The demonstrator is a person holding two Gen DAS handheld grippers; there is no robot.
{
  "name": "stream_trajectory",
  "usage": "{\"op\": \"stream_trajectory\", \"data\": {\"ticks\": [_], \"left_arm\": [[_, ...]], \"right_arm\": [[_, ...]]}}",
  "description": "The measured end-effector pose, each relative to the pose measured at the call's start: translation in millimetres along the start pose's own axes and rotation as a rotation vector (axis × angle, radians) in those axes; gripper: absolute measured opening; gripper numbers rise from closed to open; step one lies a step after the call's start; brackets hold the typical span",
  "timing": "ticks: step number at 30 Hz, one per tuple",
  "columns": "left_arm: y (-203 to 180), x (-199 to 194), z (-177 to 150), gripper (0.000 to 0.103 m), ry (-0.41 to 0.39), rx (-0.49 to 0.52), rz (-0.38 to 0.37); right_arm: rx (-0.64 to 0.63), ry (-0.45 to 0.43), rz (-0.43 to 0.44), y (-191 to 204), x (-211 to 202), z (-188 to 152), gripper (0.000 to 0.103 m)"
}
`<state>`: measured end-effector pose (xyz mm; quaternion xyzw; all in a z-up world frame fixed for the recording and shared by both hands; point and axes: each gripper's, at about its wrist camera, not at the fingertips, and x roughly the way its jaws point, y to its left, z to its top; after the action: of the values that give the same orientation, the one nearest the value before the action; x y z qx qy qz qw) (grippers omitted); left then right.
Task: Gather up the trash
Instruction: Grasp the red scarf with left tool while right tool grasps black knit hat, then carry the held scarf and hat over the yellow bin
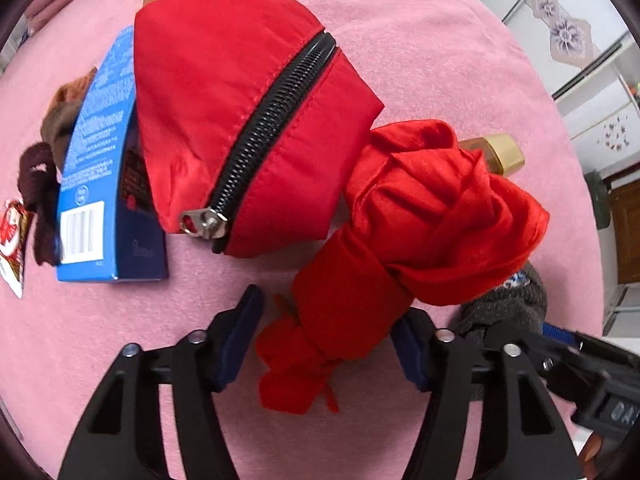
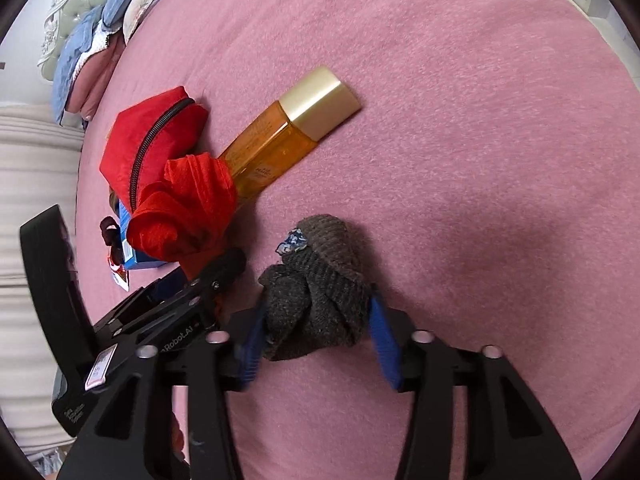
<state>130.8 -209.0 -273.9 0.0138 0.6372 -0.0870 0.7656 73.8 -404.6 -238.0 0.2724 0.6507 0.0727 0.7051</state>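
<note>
On the pink bedspread (image 1: 440,40) lies a knotted red cloth (image 1: 400,240), its lower end between the blue pads of my left gripper (image 1: 326,340), which touch it on both sides. My right gripper (image 2: 318,344) is shut on a balled grey knit sock (image 2: 320,300) that rests on the bed. The right wrist view shows the red cloth (image 2: 184,208) just left of the sock. The sock (image 1: 508,304) appears at the lower right of the left wrist view, beside the right gripper's black body.
A red zip pouch (image 1: 240,120) lies just beyond the cloth. An amber bottle with a gold cap (image 2: 280,144) sits behind it. A blue box (image 1: 100,184), brown and maroon knits (image 1: 60,112) and a wrapper (image 1: 14,240) lie left. Pillows (image 2: 100,20) are far left.
</note>
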Motion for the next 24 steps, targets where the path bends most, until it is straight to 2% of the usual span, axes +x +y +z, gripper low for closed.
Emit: {"op": "stream_trajectory", "data": {"ticks": [2, 4, 13, 24], "left_arm": [[1.1, -4.6, -2.1, 0.040, -0.016, 0.009, -0.004], [3.1, -7.0, -4.8, 0.036, -0.016, 0.013, -0.012], [10.9, -25.6, -29.4, 0.035, 0.012, -0.052, -0.108], [-7.1, -70.6, -83.4, 0.035, 0.031, -0.095, -0.184]], "right_arm": [[-0.009, -0.002, -0.005, 0.4, -0.6, 0.3, 0.039], [-0.016, -0.004, -0.005, 1.2, -2.1, -0.6, 0.037], [-0.035, -0.008, -0.001, 3.3, -19.8, -17.9, 0.036], [-0.046, -0.028, 0.018, -1.0, -68.9, -68.7, 0.036]]}}
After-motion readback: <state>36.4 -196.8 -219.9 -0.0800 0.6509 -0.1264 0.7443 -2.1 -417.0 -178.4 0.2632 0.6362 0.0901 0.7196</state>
